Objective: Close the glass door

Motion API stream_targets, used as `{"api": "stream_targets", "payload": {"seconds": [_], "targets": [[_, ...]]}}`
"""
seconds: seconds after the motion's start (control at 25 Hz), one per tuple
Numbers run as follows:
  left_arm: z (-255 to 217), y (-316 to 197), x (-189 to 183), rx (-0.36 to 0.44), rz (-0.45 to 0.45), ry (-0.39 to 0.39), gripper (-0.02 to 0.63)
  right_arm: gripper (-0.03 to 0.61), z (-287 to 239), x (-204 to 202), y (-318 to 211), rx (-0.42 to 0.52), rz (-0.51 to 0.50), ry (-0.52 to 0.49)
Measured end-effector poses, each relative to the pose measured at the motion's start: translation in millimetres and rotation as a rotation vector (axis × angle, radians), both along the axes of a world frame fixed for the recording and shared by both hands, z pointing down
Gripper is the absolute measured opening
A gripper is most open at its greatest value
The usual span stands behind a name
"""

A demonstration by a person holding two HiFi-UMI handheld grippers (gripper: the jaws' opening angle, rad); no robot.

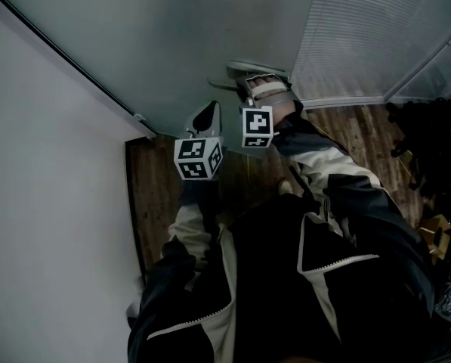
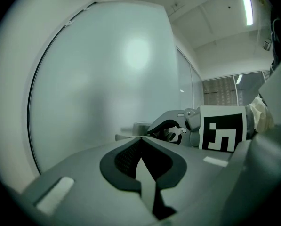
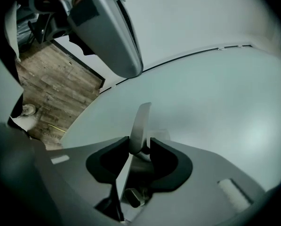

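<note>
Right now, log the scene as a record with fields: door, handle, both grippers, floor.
door: frosted glass, in front of both grippers; whether it is latched cannot be told
handle: metal lever on the door
right gripper: jaws closed on the handle
left gripper: jaws together, empty, pointing at the door to the left of the handle
floor: wood planks

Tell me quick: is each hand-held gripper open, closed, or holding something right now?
Left hand-held gripper: closed, nothing between its jaws.
Right hand-held gripper: closed on the door handle.
</note>
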State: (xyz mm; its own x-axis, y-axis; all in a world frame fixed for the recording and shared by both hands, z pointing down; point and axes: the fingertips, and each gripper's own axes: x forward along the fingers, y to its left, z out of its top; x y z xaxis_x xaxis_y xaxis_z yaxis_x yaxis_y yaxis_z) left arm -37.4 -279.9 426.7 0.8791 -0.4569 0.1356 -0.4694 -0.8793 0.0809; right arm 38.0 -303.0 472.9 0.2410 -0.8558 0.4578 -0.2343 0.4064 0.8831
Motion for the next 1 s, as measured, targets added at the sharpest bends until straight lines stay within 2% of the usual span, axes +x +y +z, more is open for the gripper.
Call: {"api": "stream_targets", "payload": {"seconds": [0.36,1.0], "targets": [[-4.5,-4.5,9.7,0.015,-0.004,-0.016,0.0,0.151,5.7,25.2,-25.1,0.021,0.009,-0.01],[-25.6,-36.1,65.0,0.05,-0.088,-0.008,0.0,0.149,11.5,97.6,-91.4,0.009,-0.06,0.04]]}}
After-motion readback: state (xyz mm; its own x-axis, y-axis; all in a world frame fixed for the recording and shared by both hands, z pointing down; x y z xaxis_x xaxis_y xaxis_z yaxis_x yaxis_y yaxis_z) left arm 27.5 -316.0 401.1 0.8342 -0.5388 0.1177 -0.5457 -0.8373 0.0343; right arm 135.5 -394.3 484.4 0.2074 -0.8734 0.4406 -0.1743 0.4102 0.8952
